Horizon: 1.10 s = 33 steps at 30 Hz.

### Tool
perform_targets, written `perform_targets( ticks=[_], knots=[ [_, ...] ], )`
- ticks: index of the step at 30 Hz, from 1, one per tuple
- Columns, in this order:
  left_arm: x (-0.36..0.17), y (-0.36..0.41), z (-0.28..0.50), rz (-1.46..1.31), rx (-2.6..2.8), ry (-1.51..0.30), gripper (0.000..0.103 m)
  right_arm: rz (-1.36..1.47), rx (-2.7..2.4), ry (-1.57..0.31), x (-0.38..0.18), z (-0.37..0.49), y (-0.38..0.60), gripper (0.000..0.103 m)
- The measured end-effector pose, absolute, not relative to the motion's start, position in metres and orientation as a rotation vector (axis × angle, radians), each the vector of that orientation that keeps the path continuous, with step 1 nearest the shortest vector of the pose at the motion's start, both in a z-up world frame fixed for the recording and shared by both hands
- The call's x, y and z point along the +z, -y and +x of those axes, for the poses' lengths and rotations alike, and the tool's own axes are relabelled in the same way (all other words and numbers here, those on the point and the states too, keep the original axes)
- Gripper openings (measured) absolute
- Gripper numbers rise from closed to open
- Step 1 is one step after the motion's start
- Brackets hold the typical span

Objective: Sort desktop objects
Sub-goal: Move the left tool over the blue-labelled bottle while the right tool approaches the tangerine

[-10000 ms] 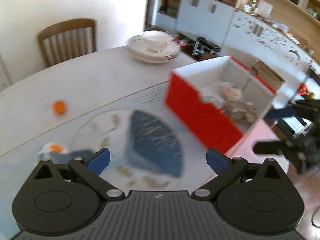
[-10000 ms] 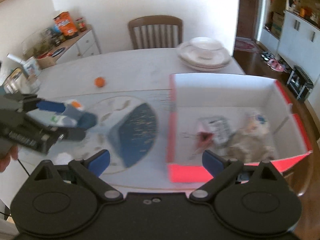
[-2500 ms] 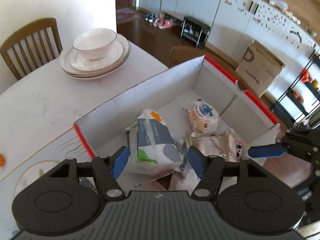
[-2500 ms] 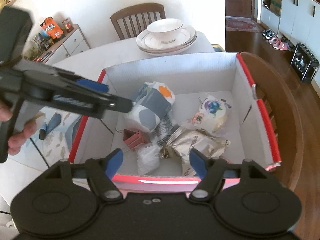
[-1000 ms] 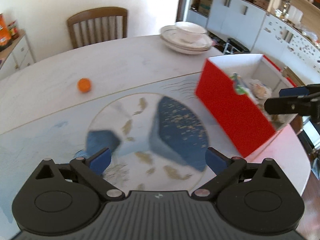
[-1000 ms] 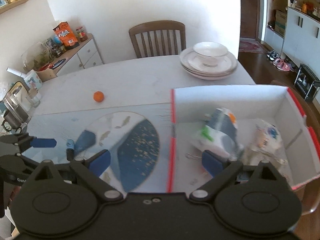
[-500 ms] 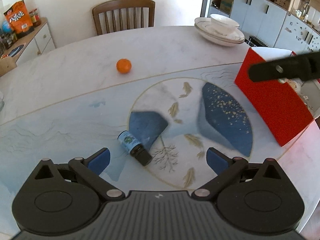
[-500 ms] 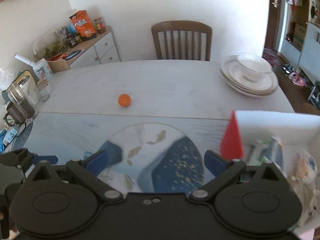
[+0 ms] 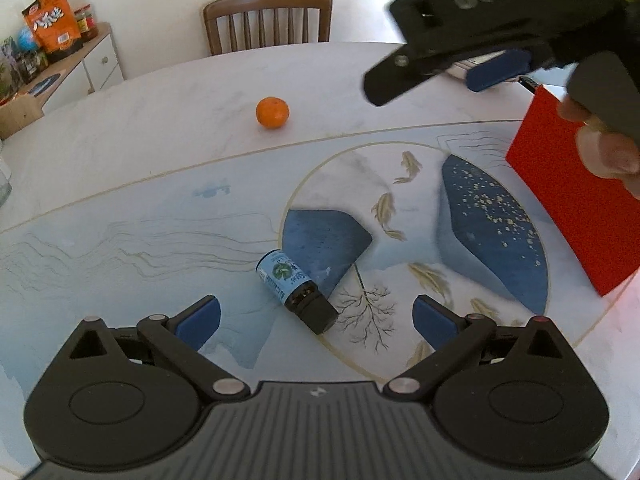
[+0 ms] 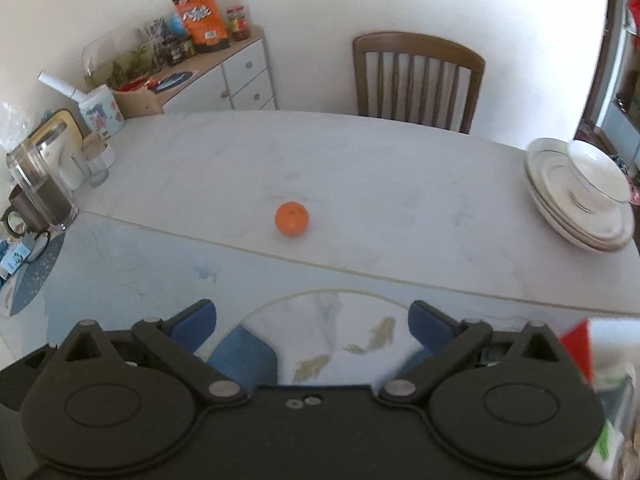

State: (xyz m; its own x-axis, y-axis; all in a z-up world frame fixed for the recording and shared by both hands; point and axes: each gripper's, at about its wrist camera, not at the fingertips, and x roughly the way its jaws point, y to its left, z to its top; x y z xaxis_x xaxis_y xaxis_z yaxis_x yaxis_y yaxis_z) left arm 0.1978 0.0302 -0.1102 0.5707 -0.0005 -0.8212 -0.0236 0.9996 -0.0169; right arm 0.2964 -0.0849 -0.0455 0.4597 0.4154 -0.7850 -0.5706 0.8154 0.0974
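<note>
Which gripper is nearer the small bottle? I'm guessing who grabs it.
Left. The left gripper hangs open just over the bottle; the right gripper is up beyond it.

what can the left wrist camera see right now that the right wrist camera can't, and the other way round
Only the left wrist view shows the small bottle lying on its side on the table, just ahead of the open left hand-held gripper, and the right hand-held gripper from outside, up near the red box.

Only the right wrist view shows the stack of plates with a bowl on top and the glass jug at the table's left edge.

Both show the orange, the wooden chair, the sideboard with the orange snack bag and the painted table.
</note>
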Motion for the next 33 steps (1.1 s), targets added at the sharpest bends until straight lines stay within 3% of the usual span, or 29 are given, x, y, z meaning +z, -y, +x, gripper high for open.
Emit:
perform_targets(
  ticks=[22, 33],
  knots=[
    [-0.138, -0.036, 0.227, -0.078, 0.107, -0.987, 0.103, -0.259, 0.683, -0.939, -0.089, 0.366, 0.025, 0.101],
    [-0.143, -0.038, 0.236, -0.102, 0.145, -1.002, 0.102, -0.255, 0.659, -0.967, -0.112, 0.402, 0.006, 0.093]
  ],
)
